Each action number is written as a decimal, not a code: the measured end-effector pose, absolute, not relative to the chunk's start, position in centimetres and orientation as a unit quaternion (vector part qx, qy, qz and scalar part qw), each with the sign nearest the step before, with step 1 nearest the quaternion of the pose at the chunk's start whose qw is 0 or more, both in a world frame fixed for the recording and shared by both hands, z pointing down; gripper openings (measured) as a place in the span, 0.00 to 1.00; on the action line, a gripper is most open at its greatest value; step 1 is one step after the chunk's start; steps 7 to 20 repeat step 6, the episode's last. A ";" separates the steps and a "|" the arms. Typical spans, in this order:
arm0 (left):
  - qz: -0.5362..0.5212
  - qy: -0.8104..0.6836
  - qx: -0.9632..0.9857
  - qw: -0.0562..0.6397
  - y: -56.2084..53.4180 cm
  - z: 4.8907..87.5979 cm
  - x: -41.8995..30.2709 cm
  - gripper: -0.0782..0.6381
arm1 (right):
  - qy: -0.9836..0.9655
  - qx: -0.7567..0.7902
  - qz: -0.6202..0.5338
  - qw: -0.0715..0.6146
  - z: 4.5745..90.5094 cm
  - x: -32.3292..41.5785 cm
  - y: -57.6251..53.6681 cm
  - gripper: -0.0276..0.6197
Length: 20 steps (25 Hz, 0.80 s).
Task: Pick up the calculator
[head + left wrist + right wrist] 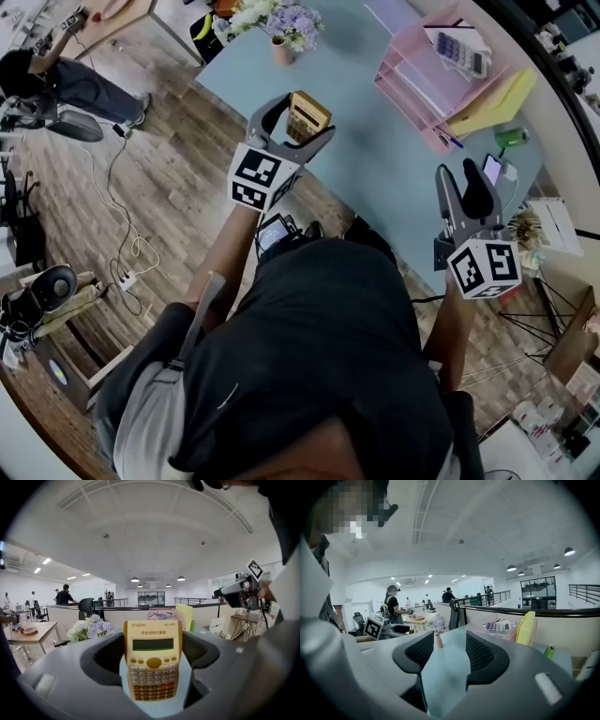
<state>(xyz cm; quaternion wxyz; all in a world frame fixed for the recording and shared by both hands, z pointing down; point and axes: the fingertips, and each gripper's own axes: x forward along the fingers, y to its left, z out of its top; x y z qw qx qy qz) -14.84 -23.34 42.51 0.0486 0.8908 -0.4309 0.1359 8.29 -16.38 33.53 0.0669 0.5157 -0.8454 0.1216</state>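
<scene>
A yellow calculator (307, 116) stands upright between the jaws of my left gripper (296, 122), raised over the near left part of the light blue table (375, 141). In the left gripper view the calculator (152, 660) faces the camera with its screen on top, and the left gripper (153, 656) is shut on its two long sides. My right gripper (461, 183) hangs over the table's near right edge. In the right gripper view it (450, 653) is open, and only table top shows between its pads.
A pink tray (412, 70) at the table's far right carries a white calculator (459, 52) and a yellow folder (497, 98). A flower vase (281, 47) stands at the far edge, a green can (511, 138) and a phone (491, 169) at right. Cables lie on the floor at left.
</scene>
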 end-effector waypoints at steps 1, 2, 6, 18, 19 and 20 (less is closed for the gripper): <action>0.136 -0.432 0.890 0.048 -23.1 42.5 -15.0 0.73 | -0.845 0.517 0.121 0.068 33.5 8.3 -16.1 0.37; 0.137 -0.432 0.890 0.048 -22.9 42.6 -15.1 0.73 | -0.844 0.517 0.120 0.070 33.6 8.3 -15.9 0.37; 0.138 -0.433 0.889 0.051 -21.9 43.0 -15.6 0.73 | -0.842 0.520 0.121 0.074 33.7 8.1 -14.8 0.37; 0.138 -0.433 0.889 0.051 -21.9 43.0 -15.6 0.73 | -0.842 0.520 0.121 0.074 33.7 8.1 -14.8 0.37; 0.138 -0.433 0.889 0.051 -21.9 43.0 -15.6 0.73 | -0.842 0.520 0.121 0.074 33.7 8.1 -14.8 0.37; 0.138 -0.433 0.889 0.051 -21.9 43.0 -15.6 0.73 | -0.842 0.520 0.121 0.074 33.7 8.1 -14.8 0.37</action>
